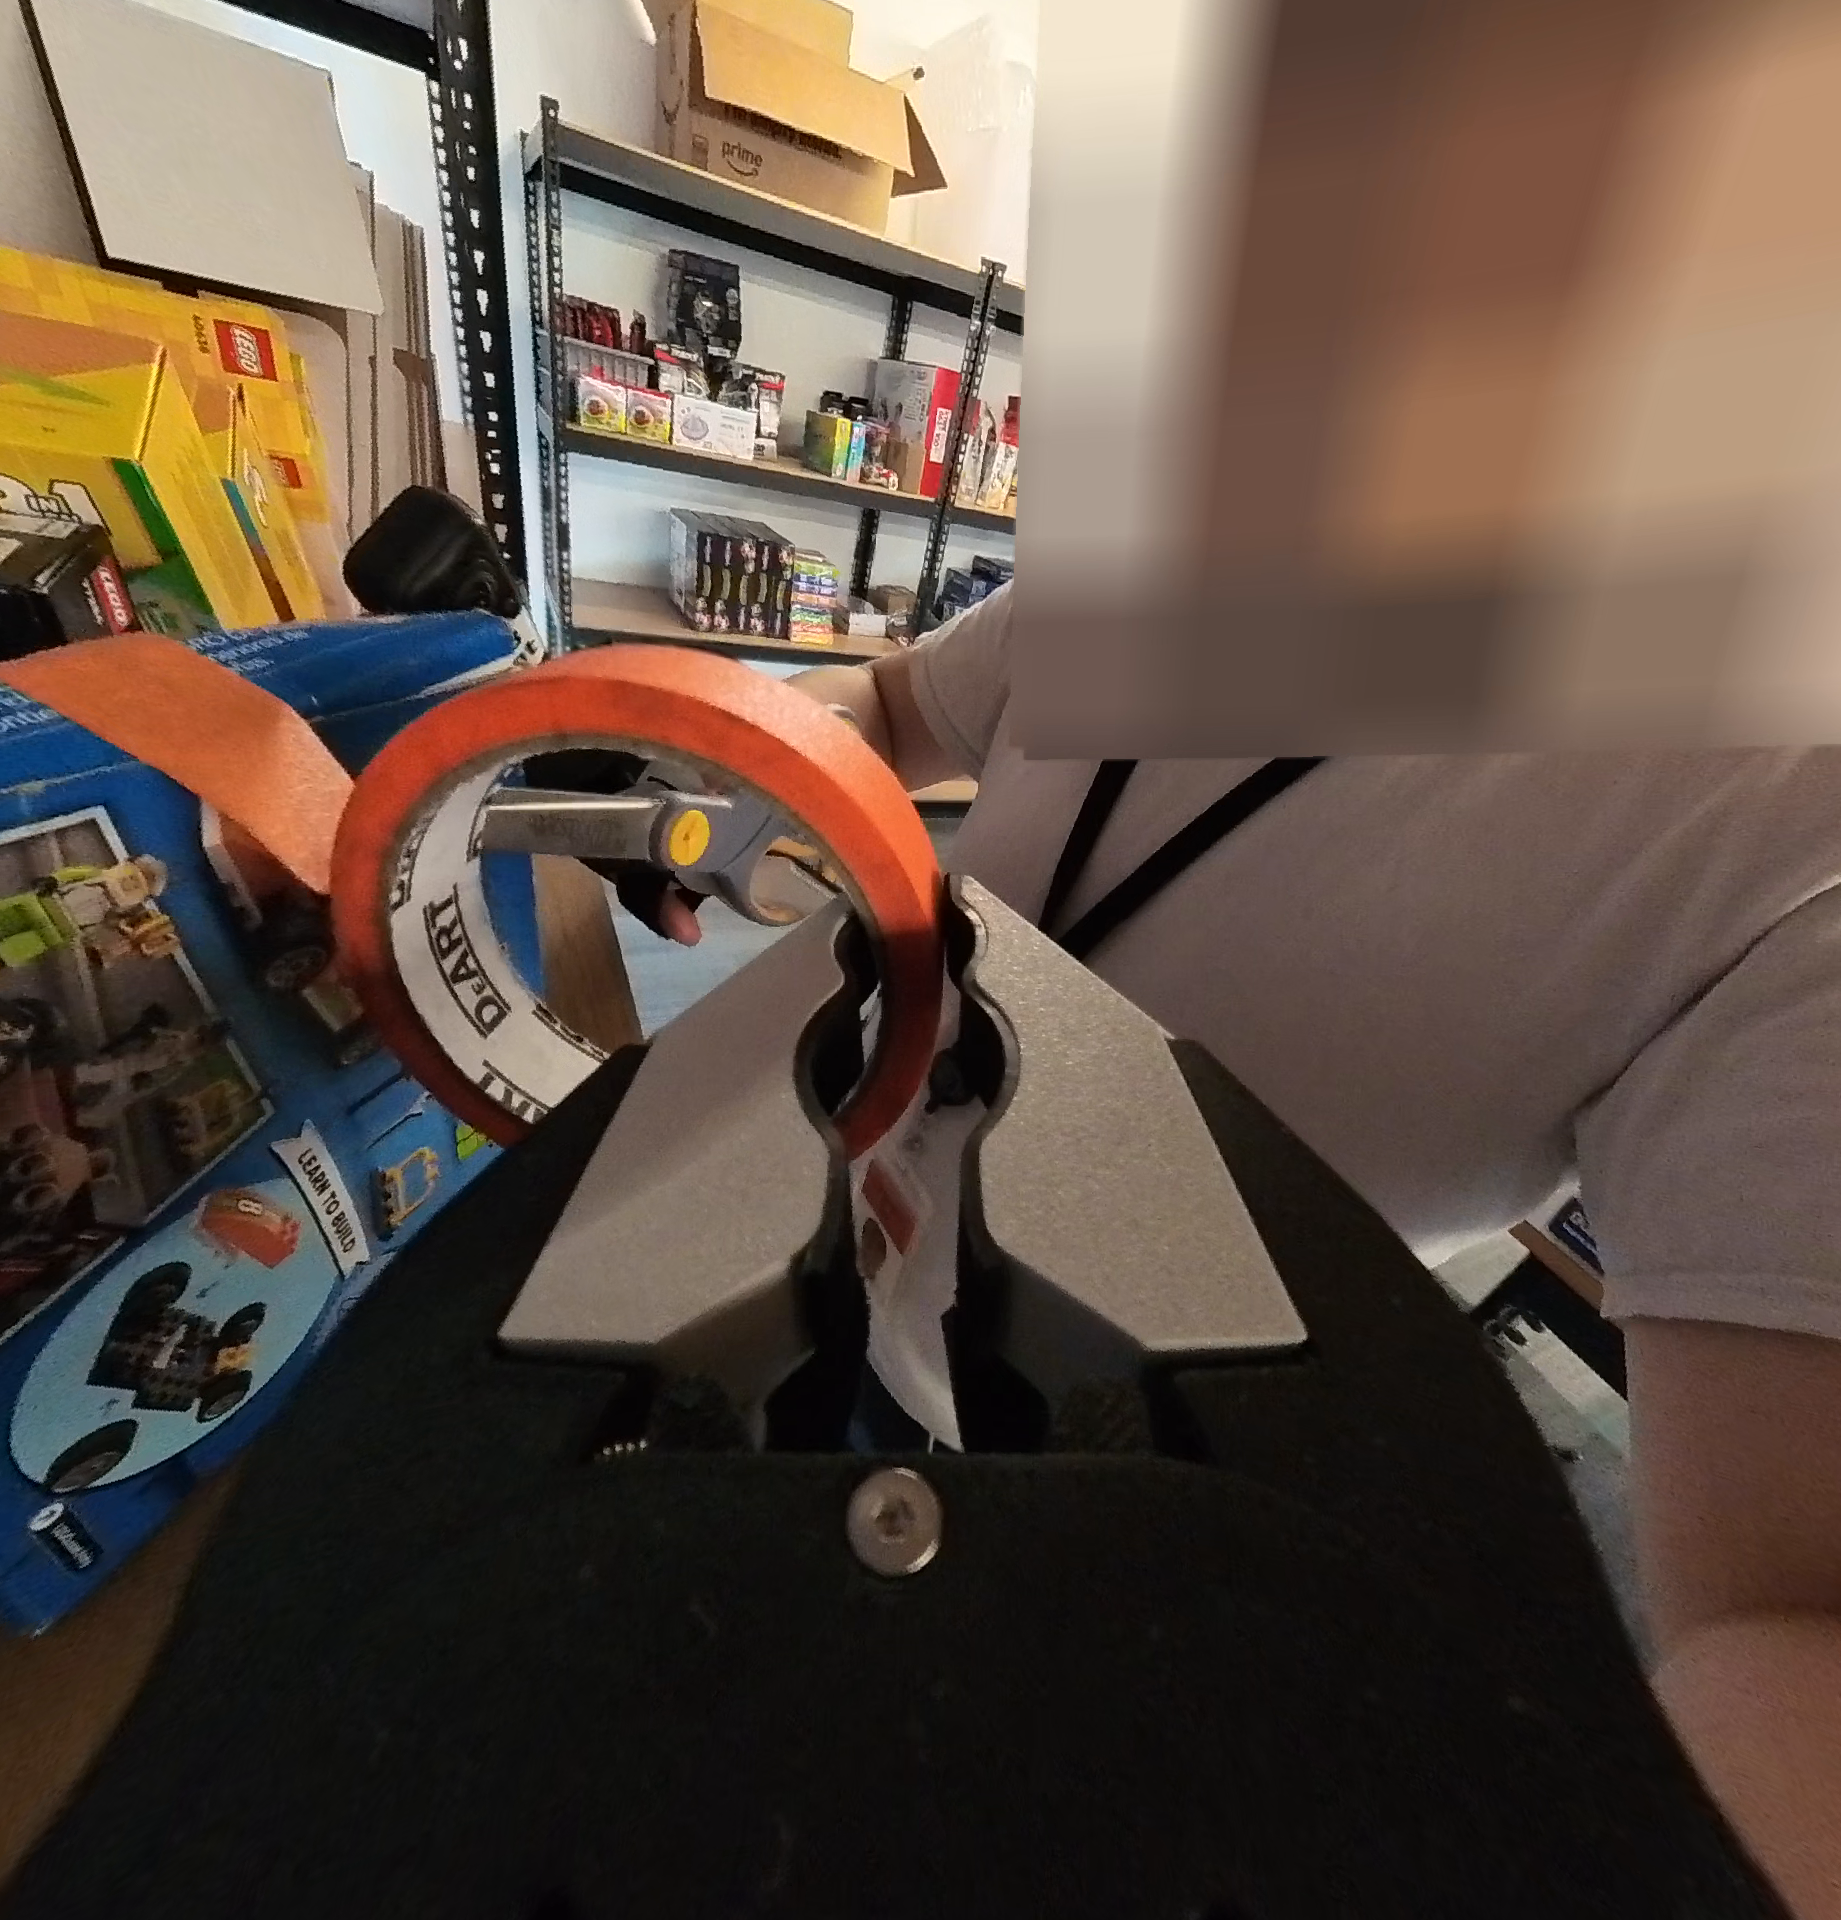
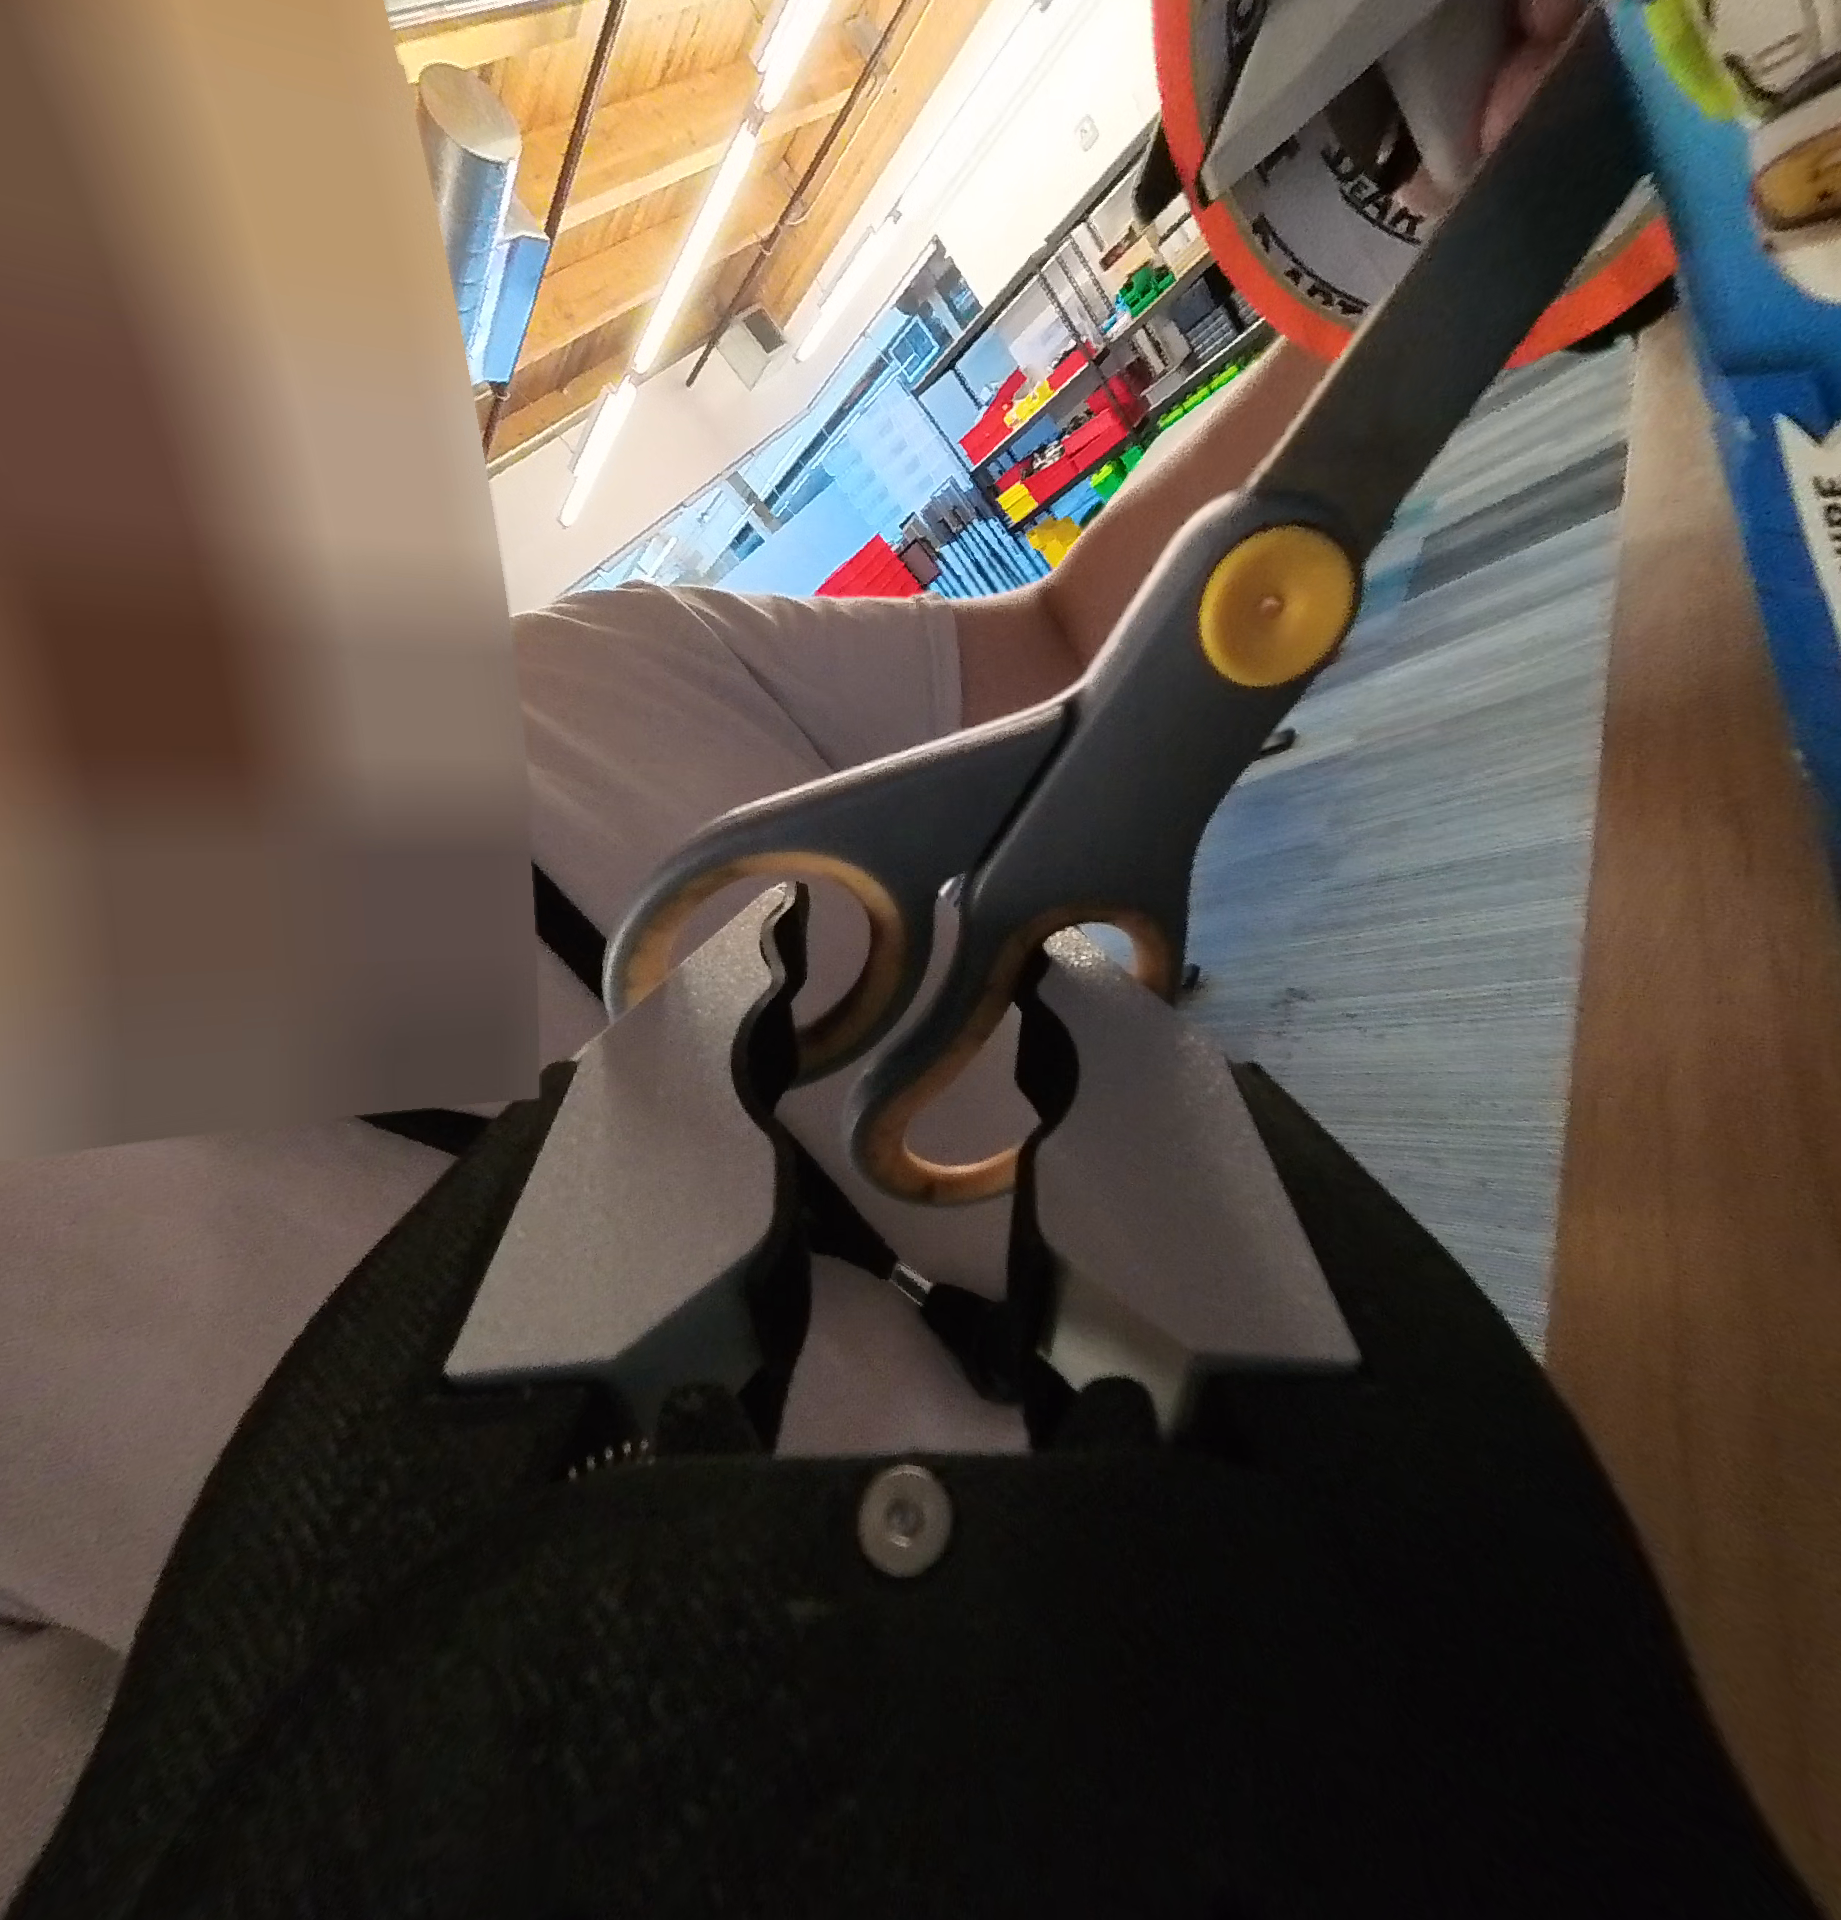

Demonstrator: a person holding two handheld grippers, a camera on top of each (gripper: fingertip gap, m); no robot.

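Two tools fill the middle of both views: a roll of orange tape [image 1: 635, 894] and a pair of grey scissors [image 2: 1134, 790] with a yellow pivot. The left gripper [image 1: 900, 914] is clenched on the right-hand rim of the roll at frame centre, one finger inside the ring and one outside. A loose strip of tape [image 1: 178, 717] runs from the roll up and left over the top edge of a blue toy box [image 1: 168, 1039], which fills the left side of the frame. Through the ring, the scissor blades point left toward that strip.

In the right wrist view, the right gripper [image 2: 921, 956] has its fingers spread, each passed into one handle loop of the scissors. The blades reach to the upper right, crossing the roll. A wooden table edge [image 2: 1705, 1039] runs down the right side, the blue box resting on it. Open floor lies left of that edge. A person's pale sleeve [image 2: 729, 707] sits behind the handles.
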